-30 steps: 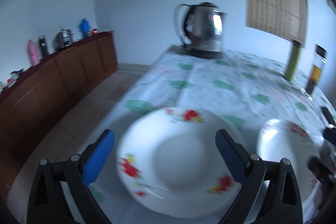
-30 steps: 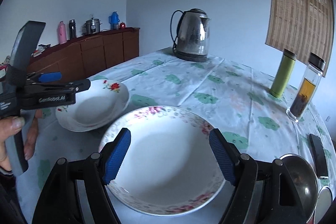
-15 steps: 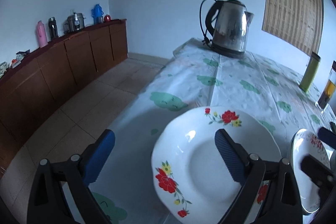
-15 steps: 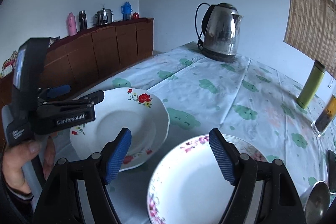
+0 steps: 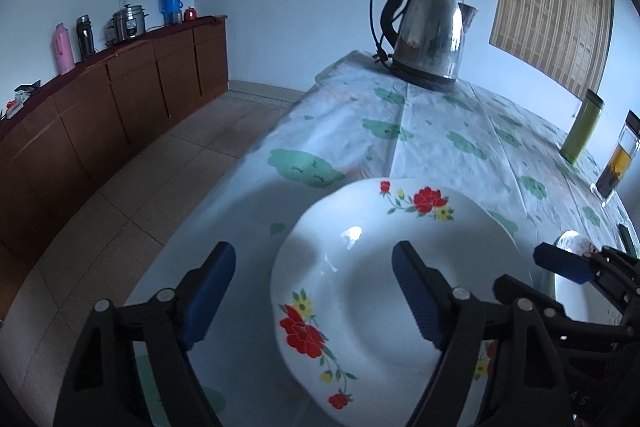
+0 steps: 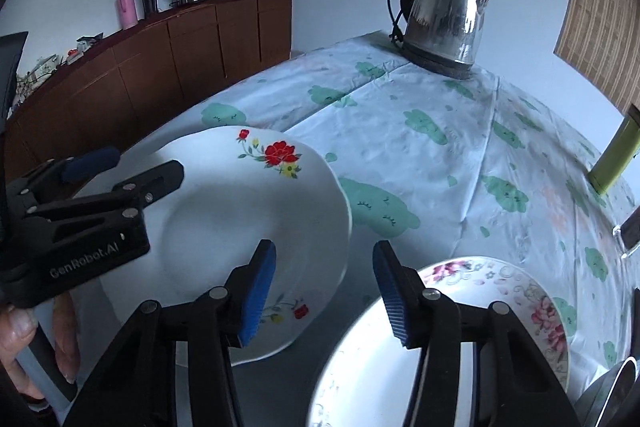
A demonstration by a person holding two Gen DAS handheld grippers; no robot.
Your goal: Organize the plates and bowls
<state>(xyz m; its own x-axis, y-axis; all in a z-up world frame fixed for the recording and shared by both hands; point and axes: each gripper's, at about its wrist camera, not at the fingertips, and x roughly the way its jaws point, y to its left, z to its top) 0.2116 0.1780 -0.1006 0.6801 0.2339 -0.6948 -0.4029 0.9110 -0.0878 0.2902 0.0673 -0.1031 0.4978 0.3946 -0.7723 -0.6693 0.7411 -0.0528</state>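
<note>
A white deep plate with red flowers point(image 6: 256, 211) lay flat beside a white pink-floral plate point(image 6: 460, 339), both upright on the tablecloth, apart.

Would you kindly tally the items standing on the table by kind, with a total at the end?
Plates: 2, the red-flower plate and the pink-flower plate
Kettles: 1, the steel kettle
Drink bottles: 2, the green flask and the tea bottle
Total: 5, leaving out a metal item at the right wrist view's corner, too cut off to name.
</note>
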